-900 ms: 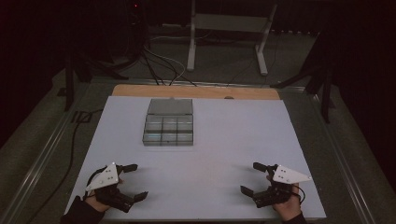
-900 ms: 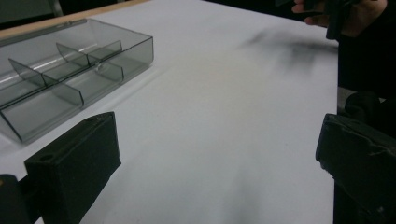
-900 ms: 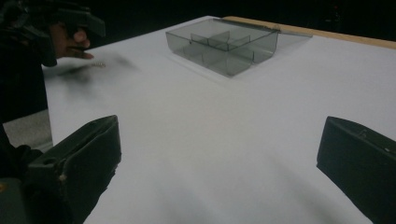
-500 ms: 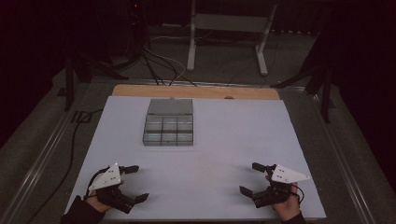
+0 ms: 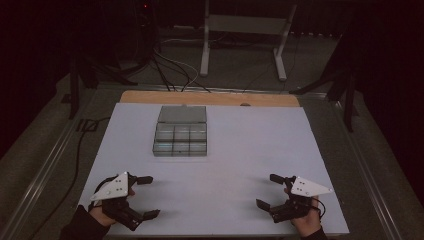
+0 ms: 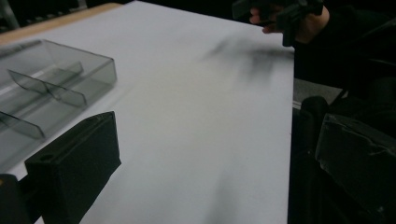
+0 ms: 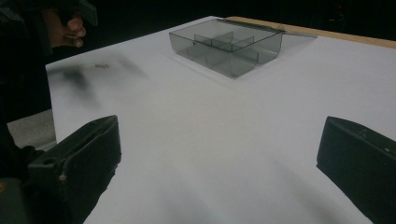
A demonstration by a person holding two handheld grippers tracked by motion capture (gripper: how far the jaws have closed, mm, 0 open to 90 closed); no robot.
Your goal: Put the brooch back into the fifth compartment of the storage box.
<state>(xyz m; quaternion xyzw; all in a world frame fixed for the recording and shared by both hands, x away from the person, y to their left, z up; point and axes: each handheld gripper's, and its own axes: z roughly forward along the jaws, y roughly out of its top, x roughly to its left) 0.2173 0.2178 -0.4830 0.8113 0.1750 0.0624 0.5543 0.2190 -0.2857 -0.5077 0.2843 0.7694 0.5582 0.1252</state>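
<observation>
Lengthwise away from person, compartment box

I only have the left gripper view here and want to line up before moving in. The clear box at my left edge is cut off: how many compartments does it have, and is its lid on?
Observer: The clear compartment box has six compartments, in two rows of three. Its lid is open, folded back flat on the table's far side.
Operator: Anything inside the compartments?
Observer: In the right gripper view the dividers stand between empty-looking cells; I see nothing in them.
Operator: How do my two grippers stand?
Observer: The left gripper and the right gripper both sit near the white table's near edge, jaws wide apart, holding nothing.
</observation>
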